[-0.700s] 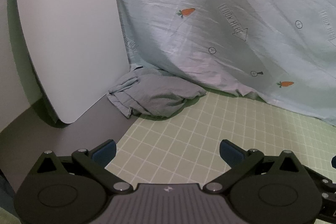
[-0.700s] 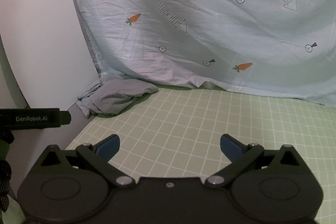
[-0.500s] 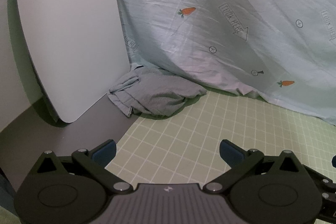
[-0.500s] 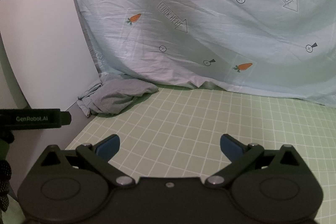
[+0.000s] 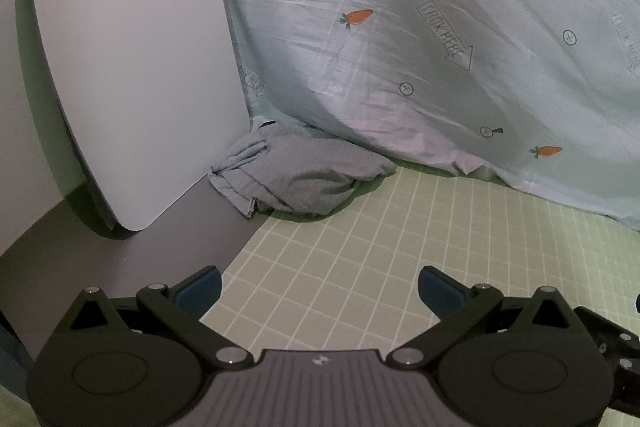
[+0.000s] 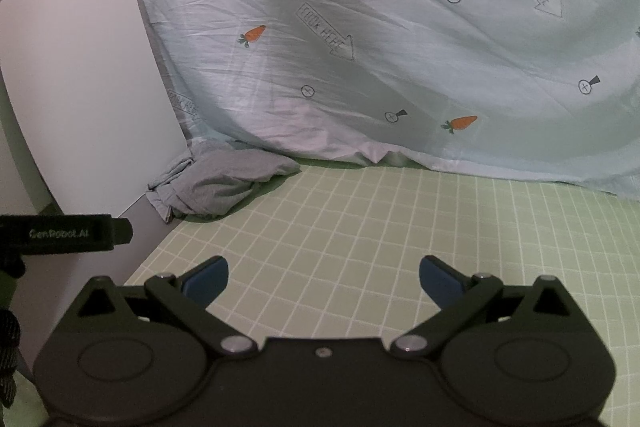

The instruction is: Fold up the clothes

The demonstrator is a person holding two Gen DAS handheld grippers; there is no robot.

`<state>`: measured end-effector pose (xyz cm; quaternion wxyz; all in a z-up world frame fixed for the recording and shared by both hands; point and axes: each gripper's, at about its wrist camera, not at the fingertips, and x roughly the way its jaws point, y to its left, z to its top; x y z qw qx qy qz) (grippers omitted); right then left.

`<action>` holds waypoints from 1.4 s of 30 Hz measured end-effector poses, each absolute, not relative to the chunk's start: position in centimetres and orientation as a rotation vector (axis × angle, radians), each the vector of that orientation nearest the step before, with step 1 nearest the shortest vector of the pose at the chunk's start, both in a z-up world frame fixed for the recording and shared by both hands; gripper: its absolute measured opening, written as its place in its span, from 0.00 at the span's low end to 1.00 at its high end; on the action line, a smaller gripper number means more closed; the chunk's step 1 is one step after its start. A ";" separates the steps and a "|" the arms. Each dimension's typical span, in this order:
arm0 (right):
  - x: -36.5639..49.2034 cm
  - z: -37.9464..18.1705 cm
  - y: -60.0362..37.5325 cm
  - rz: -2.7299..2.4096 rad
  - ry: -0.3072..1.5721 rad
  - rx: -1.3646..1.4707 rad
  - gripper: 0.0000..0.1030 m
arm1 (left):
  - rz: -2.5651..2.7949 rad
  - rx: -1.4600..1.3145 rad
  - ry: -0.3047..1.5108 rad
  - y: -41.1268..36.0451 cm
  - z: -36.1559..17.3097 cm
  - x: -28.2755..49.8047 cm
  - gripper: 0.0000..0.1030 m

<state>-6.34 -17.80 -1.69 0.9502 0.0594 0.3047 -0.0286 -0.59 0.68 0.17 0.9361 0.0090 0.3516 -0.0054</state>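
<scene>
**A:** Start with the left wrist view. Your left hand-held gripper [image 5: 320, 287] is spread wide with nothing between its blue pads [image 5: 200, 287], hovering over the green checked sheet [image 5: 360, 267]. The crumpled grey garment [image 5: 304, 175] lies well ahead, bunched against the foot of the white board [image 5: 128, 67], just below the hem of the carrot-print sheet [image 5: 400, 27].

**B:** What could trip you up there?

**A:** The garment touches or nearly touches that hanging hem. Reach too deep and I judge you could pinch the printed sheet along with it. The heap also straddles the edge where the checked sheet meets the grey surface [image 5: 120, 259], so a low approach may snag that edge.

**B:** And the right wrist view?

**A:** Your right hand-held gripper [image 6: 322, 279] is likewise released and empty, also well short of the garment [image 6: 224, 187]. The other tool's black body [image 6: 68, 233] juts in at the left edge.

**B:** The risk here?

**A:** Both tools aim at one small bundle, so they could collide. Its corners are hidden in the folds, and a blind grab would likely lift a wad, not an edge.
</scene>
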 end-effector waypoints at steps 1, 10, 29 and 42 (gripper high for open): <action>-6.4 -1.7 -17.8 -0.059 0.619 0.122 1.00 | -0.011 0.019 0.719 0.7 0.1 -0.6 1.00; -6.9 -1.8 -18.0 -0.055 0.614 0.118 1.00 | -0.009 0.018 0.723 0.6 -0.1 -0.7 1.00; -7.1 -1.7 -18.2 -0.057 0.614 0.120 1.00 | -0.009 0.021 0.731 0.7 0.0 -0.8 1.00; -6.8 -1.9 -18.1 -0.066 0.626 0.125 1.00 | -0.020 0.025 0.742 0.3 -0.3 -0.4 1.00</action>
